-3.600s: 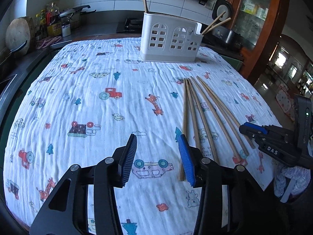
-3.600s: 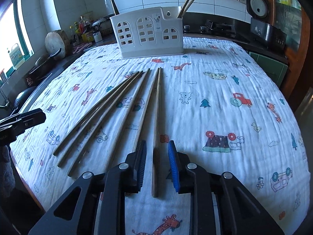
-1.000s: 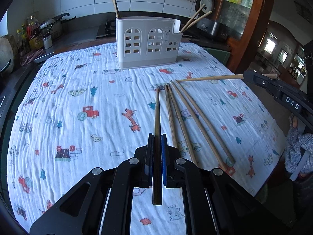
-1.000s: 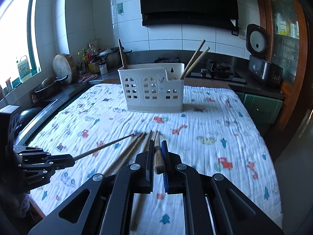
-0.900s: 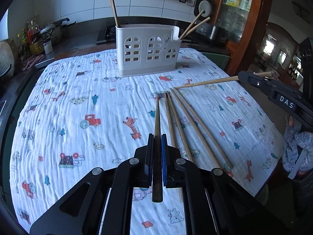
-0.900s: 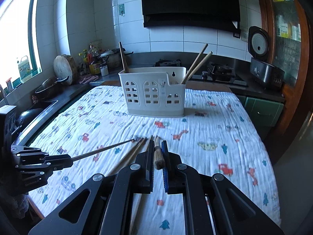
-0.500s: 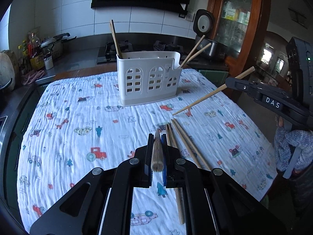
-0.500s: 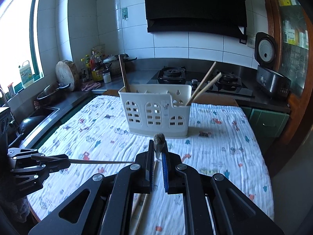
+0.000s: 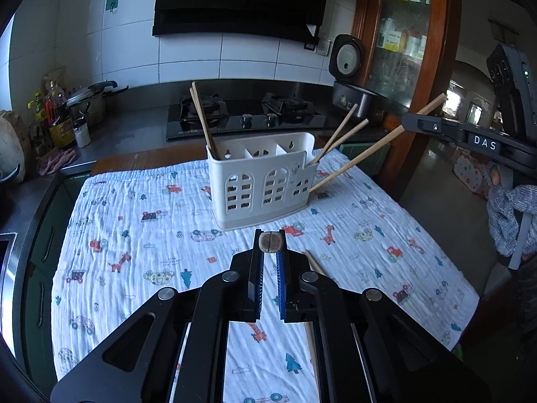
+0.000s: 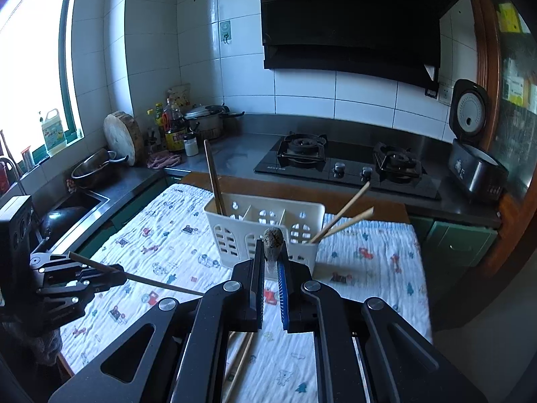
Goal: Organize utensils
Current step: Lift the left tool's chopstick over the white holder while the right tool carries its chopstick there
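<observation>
My left gripper (image 9: 269, 242) is shut on a wooden chopstick (image 9: 269, 241), seen end-on, raised above the cloth in front of the white utensil holder (image 9: 265, 184). My right gripper (image 10: 271, 252) is shut on another chopstick (image 10: 272, 240), also seen end-on, raised in front of the holder (image 10: 265, 231). In the left wrist view that chopstick (image 9: 369, 149) slants down with its tip beside the holder's right end. The holder has one chopstick (image 9: 203, 117) in its left compartment and two (image 9: 339, 136) at its right end. Loose chopsticks (image 10: 240, 362) lie on the cloth below my grippers.
A patterned white cloth (image 9: 134, 235) covers the table. Behind it runs a counter with a gas hob (image 10: 345, 164), a rice cooker (image 10: 473, 154), a pot and bottles (image 10: 174, 124), and a sink (image 10: 70, 208) at the left. A wooden cabinet (image 9: 409, 43) stands at the right.
Both grippers, each shut on a chopstick, have lifted off the cloth and moved toward the holder. The right chopstick has tilted steeper, with its tip now beside the holder's right end.
</observation>
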Available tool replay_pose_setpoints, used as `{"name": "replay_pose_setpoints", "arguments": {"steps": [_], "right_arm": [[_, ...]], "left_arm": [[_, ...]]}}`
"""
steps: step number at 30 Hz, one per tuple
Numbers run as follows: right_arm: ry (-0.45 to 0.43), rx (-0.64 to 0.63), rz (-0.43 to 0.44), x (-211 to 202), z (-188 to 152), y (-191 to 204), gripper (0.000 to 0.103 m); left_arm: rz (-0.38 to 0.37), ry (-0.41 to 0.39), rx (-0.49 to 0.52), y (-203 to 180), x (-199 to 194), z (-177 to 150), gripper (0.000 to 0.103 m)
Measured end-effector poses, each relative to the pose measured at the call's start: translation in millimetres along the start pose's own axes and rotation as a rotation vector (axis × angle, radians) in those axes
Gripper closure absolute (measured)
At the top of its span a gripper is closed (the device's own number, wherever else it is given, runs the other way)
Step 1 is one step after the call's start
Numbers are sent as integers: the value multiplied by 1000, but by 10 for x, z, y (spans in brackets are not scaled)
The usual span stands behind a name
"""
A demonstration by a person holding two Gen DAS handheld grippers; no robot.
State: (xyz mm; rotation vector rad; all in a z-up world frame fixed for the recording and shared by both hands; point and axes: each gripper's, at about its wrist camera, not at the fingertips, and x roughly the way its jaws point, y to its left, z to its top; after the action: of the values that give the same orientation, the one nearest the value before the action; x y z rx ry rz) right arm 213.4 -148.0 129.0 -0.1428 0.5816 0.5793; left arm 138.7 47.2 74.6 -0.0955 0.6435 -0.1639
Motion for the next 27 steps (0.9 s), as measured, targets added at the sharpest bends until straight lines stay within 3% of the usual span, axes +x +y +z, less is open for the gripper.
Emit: {"name": "replay_pose_setpoints", "arguments": {"steps": [6, 12, 20, 27], "right_arm": [[-16, -37, -40, -80, 372, -66, 96], [14, -45, -66, 114, 635, -133, 96], [113, -39, -60, 582, 699, -216, 96], [190, -29, -63, 908, 715, -301, 96]], "left_arm": [[-23, -64, 19, 31, -209, 438, 97], [15, -97, 32, 104, -173, 897, 97], [52, 30, 20, 247, 437, 1236, 97], [73, 170, 17, 349, 914, 1322, 97]]}}
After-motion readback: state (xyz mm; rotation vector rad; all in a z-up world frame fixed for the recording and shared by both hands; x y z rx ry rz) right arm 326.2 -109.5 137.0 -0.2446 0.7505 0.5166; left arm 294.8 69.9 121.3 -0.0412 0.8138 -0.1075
